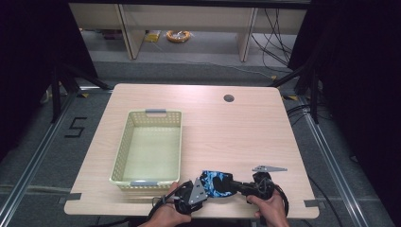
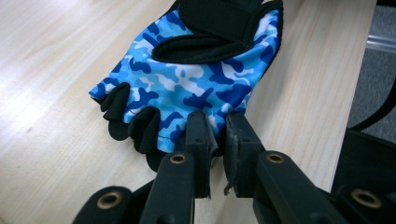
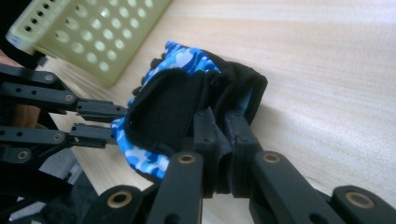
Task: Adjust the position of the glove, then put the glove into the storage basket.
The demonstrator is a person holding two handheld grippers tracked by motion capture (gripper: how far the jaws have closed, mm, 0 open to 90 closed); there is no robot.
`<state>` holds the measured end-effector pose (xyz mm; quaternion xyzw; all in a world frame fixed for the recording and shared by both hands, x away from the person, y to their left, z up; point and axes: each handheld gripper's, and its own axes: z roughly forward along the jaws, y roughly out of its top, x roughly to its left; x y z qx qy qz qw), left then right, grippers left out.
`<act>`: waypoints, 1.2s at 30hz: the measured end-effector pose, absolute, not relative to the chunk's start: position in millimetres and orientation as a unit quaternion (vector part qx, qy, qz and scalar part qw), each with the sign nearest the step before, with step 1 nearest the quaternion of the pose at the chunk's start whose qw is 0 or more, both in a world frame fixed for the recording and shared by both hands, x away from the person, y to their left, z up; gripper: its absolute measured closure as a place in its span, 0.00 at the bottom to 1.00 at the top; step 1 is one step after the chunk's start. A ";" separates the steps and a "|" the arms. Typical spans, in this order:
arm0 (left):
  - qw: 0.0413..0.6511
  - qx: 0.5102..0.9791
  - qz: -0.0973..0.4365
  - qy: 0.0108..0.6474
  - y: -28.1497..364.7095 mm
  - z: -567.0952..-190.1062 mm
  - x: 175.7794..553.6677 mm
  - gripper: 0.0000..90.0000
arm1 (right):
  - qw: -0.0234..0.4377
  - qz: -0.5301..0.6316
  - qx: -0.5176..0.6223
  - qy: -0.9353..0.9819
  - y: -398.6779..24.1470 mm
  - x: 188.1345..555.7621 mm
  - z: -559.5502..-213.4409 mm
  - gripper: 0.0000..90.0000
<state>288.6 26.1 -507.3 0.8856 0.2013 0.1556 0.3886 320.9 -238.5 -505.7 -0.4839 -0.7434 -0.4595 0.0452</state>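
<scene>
The pale wooden desk (image 1: 227, 127) carries an empty yellow-green basket (image 1: 124, 142) at its left, and near the front edge, just right of the basket, a blue camouflage fingerless glove (image 1: 215, 182) is stretched between the two grippers. The left gripper (image 2: 215, 140) has its jaws nearly closed on the finger-end hem, and the right gripper (image 3: 223, 135) pinches the bunched black cuff. Both bites look thin, so the fabric could slip free if the hands pull apart unevenly.

High view: above the near edge, facing forward and down across the whole table (image 1: 246, 123). Both gripper views: close, low over the tabletop, facing each other; all three share the camouflage glove (image 1: 216, 182) between the tongs.
</scene>
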 end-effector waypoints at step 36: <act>0.412 0.860 0.219 0.207 104.9 -415.2 283.0 0.89 | 0.001 -0.508 -0.377 -0.775 -168.1 322.1 -396.1 0.95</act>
